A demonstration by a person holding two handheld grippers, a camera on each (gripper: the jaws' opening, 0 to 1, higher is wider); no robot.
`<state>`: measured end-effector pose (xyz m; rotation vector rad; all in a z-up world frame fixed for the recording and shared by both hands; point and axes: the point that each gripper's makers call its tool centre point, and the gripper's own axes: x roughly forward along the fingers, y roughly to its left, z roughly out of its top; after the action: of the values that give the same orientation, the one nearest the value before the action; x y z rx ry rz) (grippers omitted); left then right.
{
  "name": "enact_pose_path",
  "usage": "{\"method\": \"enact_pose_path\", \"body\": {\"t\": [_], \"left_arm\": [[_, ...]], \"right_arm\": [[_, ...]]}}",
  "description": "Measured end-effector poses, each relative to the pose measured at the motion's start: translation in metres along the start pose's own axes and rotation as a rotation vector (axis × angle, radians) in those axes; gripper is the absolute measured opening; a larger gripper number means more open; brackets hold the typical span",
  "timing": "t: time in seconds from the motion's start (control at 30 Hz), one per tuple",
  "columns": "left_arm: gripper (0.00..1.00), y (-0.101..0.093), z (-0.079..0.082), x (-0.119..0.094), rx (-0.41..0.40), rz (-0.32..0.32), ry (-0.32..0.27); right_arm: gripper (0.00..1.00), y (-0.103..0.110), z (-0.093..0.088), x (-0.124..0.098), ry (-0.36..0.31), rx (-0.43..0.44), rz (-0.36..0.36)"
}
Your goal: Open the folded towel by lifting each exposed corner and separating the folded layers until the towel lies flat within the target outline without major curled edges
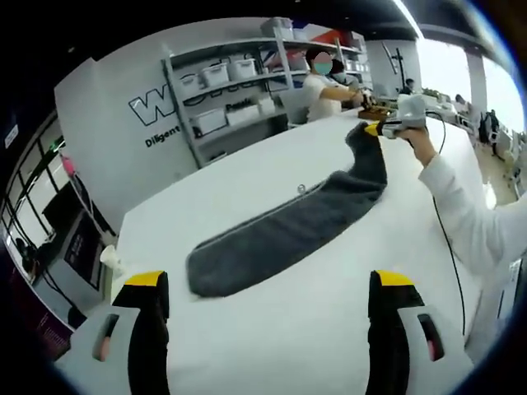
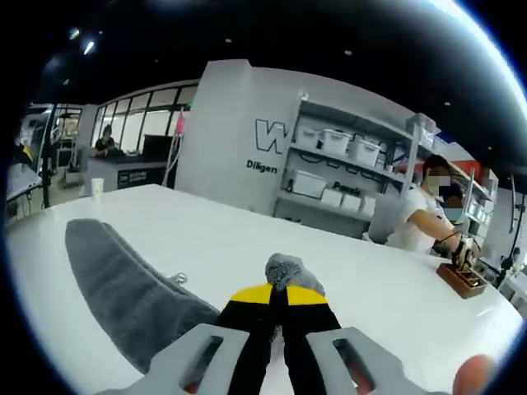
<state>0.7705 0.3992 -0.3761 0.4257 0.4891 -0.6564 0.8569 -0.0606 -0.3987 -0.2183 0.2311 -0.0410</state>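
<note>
A dark grey towel (image 1: 288,230) lies stretched in a long folded strip across the white table (image 1: 272,337). My left gripper (image 1: 268,288) is open just short of the towel's near end, with nothing between its black, yellow-tipped fingers (image 1: 148,309). The right gripper (image 1: 380,129), held by a hand in a white sleeve, has the towel's far end pinched and lifted. In the right gripper view, my right gripper (image 2: 278,298) is shut on a bunched towel corner (image 2: 288,270), and the rest of the towel (image 2: 123,284) trails left over the table.
A person in white (image 1: 325,86) works at the table's far end beside a wooden box (image 2: 463,278). Metal shelves with white bins (image 1: 235,86) stand against the grey wall. A black cable (image 1: 449,247) hangs along the table's right edge.
</note>
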Motion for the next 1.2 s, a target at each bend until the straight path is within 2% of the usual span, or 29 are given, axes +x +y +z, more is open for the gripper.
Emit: {"method": "enact_pose_path", "body": {"t": [0.03,0.13,0.27,0.4,0.53,0.77,0.97,1.07,1.2], "left_arm": [[1.0,0.0,0.0,0.0,0.002,-0.001,0.001],[1.0,0.0,0.001,0.001,0.004,-0.003,0.001],[1.0,0.001,0.001,0.0,0.005,-0.007,-0.001],[1.0,0.002,0.001,0.0,0.004,-0.012,-0.006],[1.0,0.003,0.001,-0.001,0.003,-0.019,-0.009],[1.0,0.003,0.003,0.001,-0.002,-0.023,-0.014],[1.0,0.001,0.005,0.002,0.0,-0.025,-0.019],[1.0,-0.001,0.005,0.001,0.003,-0.027,-0.022],[1.0,-0.001,0.007,0.0,0.003,-0.029,-0.029]], "right_arm": [[0.0,-0.01,-0.003,-0.004,0.012,0.013,-0.045],[0.0,-0.022,-0.007,-0.009,0.023,0.025,-0.087],[0.0,-0.031,-0.013,-0.015,0.03,0.052,-0.113],[0.0,-0.037,-0.028,-0.023,0.053,0.066,-0.148],[0.0,-0.042,-0.046,-0.029,0.082,0.053,-0.171],[0.0,-0.071,-0.087,-0.031,0.15,0.062,-0.221],[0.0,-0.089,-0.127,-0.04,0.217,0.124,-0.247],[0.0,-0.096,-0.142,-0.039,0.242,0.157,-0.249],[0.0,-0.1,-0.152,-0.039,0.262,0.182,-0.26]]}}
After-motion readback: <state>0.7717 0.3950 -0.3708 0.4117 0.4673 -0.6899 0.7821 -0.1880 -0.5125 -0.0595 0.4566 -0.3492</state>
